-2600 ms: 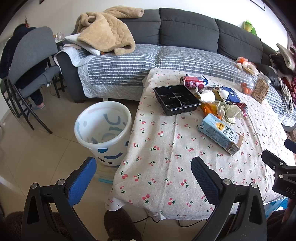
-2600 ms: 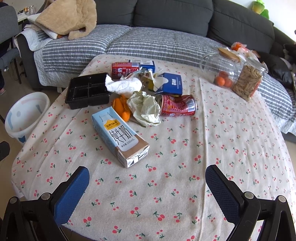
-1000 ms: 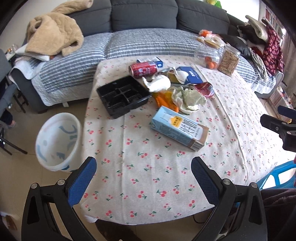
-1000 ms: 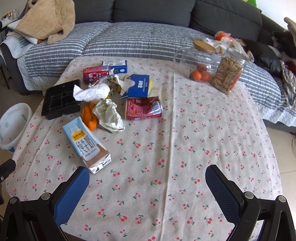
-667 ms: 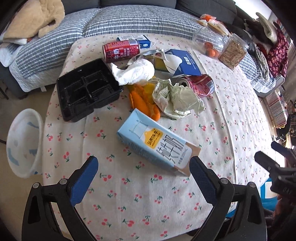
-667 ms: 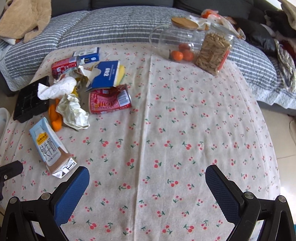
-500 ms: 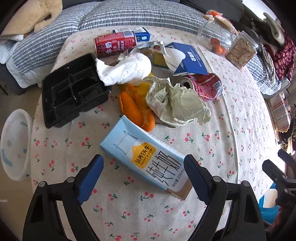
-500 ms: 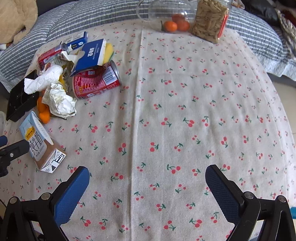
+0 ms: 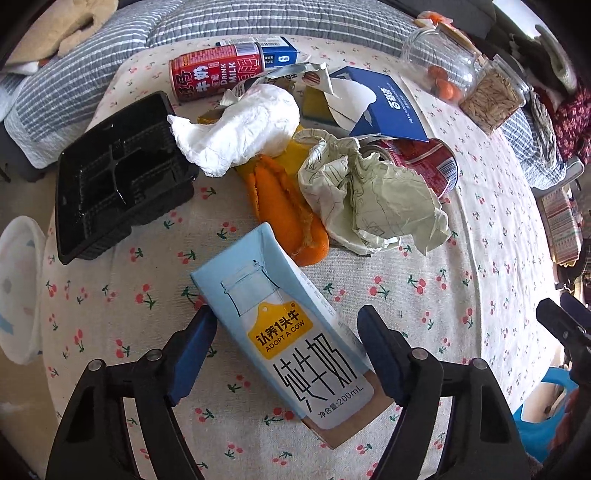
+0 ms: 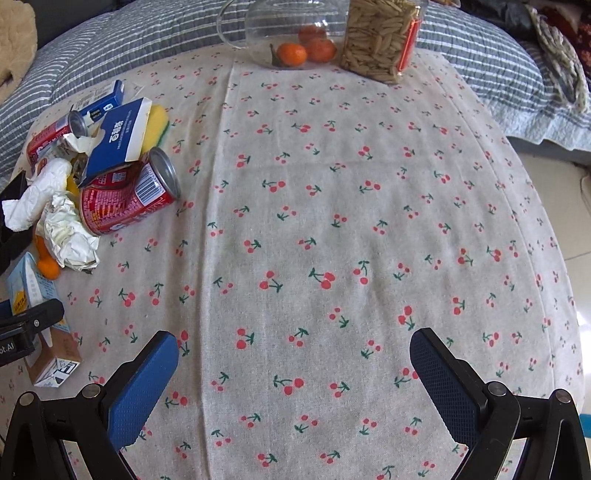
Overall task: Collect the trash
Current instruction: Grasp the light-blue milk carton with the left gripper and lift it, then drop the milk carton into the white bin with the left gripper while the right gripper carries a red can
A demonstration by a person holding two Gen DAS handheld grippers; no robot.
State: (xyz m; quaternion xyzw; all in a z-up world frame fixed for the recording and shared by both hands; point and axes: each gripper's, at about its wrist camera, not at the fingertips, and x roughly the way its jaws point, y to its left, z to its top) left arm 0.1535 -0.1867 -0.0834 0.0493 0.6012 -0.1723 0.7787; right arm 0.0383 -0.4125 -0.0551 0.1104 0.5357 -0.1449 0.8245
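Observation:
A light blue milk carton [image 9: 288, 332] lies flat on the cherry-print tablecloth [image 9: 424, 295]. My left gripper [image 9: 286, 343] points down over it with a blue pad on each side. Its jaws are closing and the carton is between them; a thin gap still shows at the right pad [image 9: 373, 343]. Behind the carton lie orange peel [image 9: 288, 218], crumpled greenish paper [image 9: 369, 199], a white tissue [image 9: 240, 129], a crushed red can [image 9: 424, 162], a whole red can [image 9: 218, 74] and a torn blue box [image 9: 384, 107]. My right gripper [image 10: 295, 369] hangs open over bare cloth, right of the carton [image 10: 37, 295].
A black plastic tray [image 9: 118, 177] sits at the table's left edge. A white bin [image 9: 18, 288] stands on the floor beyond that edge. A glass jar of oranges [image 10: 291, 33] and a jar of seeds [image 10: 380, 37] stand at the back, by the striped sofa cover [image 10: 498, 55].
My left gripper has come down over the milk carton and its jaws have narrowed around it. My right gripper has sunk closer to the cloth and swung right, away from the trash pile.

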